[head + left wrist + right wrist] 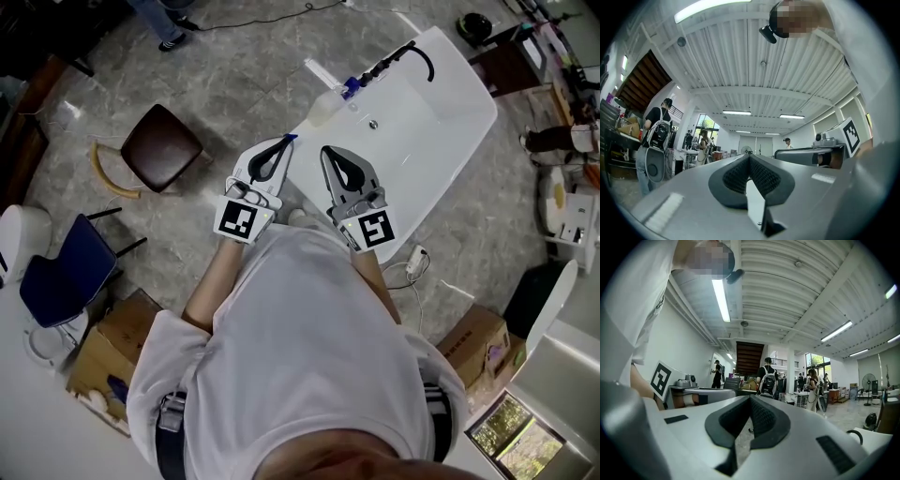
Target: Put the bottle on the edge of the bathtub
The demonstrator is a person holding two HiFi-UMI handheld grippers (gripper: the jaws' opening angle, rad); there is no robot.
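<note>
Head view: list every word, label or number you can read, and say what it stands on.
None can be read.
On left gripper and right gripper: square markers only, no letters.
Box at lower right: print too small to read.

Grey marbled floor [234, 84], brown stool [161, 147], blue chair [66, 272]; ribbed ceiling [797, 291] with strip lights [721, 298], perhaps a staircase [749, 357].

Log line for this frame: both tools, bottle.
left tool: shut, empty | right tool: shut, empty | bottle: at bathtub rim, untouched
</note>
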